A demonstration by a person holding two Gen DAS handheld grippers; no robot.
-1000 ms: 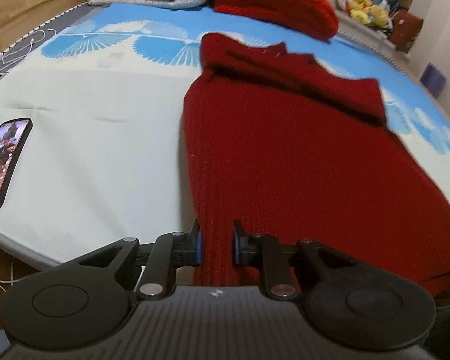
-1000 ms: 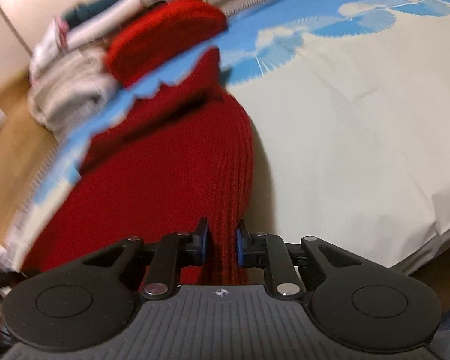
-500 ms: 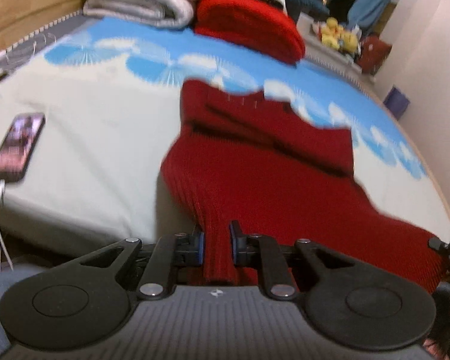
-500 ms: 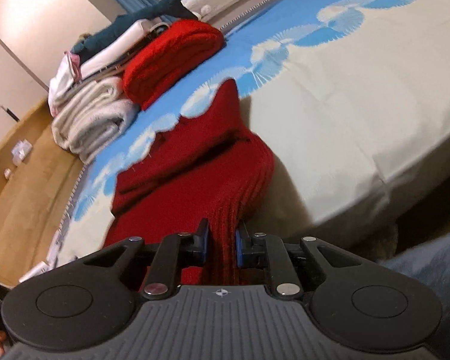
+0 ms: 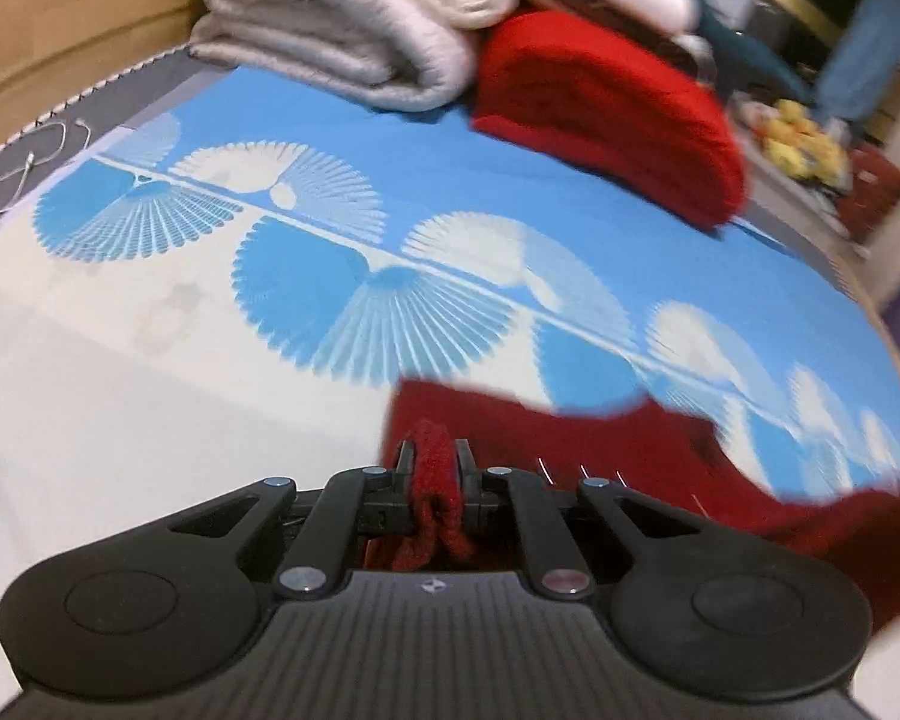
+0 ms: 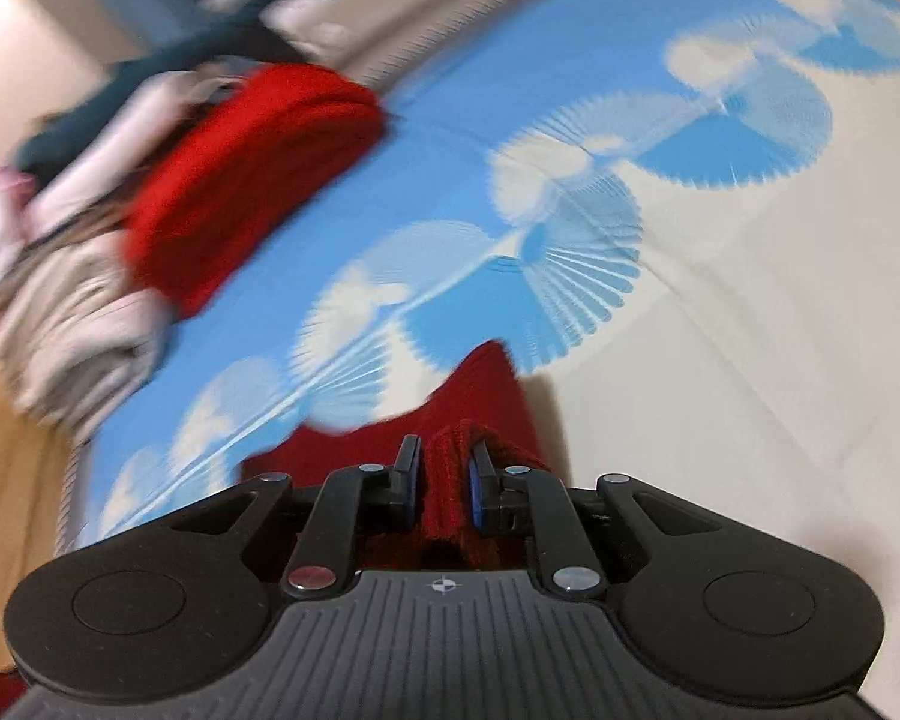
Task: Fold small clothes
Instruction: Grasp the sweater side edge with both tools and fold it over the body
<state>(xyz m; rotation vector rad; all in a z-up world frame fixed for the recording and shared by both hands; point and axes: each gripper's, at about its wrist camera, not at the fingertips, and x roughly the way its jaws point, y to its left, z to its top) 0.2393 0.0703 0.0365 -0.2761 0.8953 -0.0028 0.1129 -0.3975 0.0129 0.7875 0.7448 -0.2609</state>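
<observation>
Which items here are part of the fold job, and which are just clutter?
In play:
- dark red knit garment, pinched at its hem
- left hand-held gripper, shut on it
- right hand-held gripper, shut on it
- bed sheet, the work surface

Lying about:
- folded bright red knit
- folded white blanket
- white cable
- yellow plush toys

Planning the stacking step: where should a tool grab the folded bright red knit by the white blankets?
Grip the folded bright red knit at its rounded fold edge facing the blue-and-white sheet, coming from the open sheet side; the white folded blankets crowd its other side.
</observation>
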